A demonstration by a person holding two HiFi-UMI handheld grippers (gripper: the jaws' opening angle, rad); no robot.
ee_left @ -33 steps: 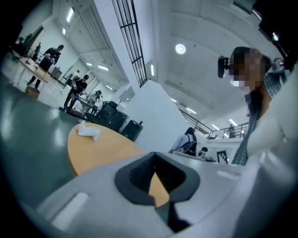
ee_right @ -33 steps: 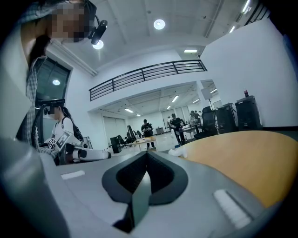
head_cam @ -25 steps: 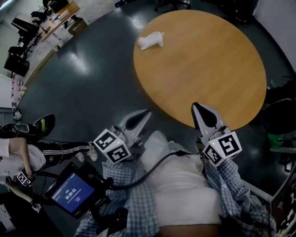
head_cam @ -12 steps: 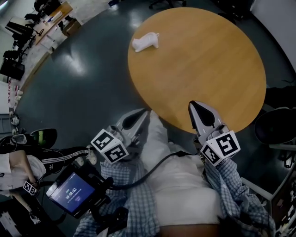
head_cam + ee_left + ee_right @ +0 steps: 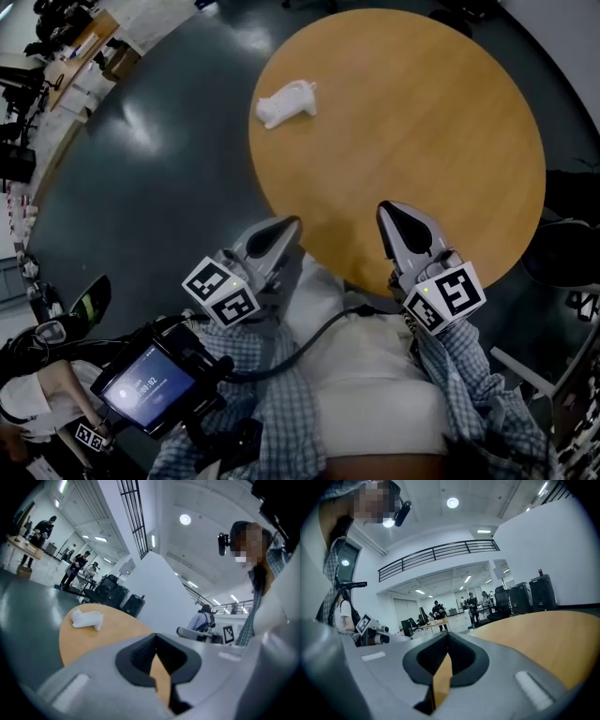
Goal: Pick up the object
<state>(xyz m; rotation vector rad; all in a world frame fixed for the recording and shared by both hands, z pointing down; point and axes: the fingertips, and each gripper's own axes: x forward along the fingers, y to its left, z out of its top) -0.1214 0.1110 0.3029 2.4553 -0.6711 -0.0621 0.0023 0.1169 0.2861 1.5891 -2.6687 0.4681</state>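
**Both grippers closed and short of the object, which lies across the table.**
The fingers of the left gripper (image 5: 284,228) and the right gripper (image 5: 392,212) are pressed together with nothing between them, at the near rim of the round light-brown wooden table (image 5: 422,122). If they arrive unopened, they would likely shove the target rather than straddle it. The small white animal-shaped object (image 5: 286,100) rests close to the table's far-left edge, well apart from both grippers, so a push could send it onto the dark floor (image 5: 159,159). It appears matte and pale, elongated, with stubby legs and a low profile. Whether it stands or lies on its side cannot be told.
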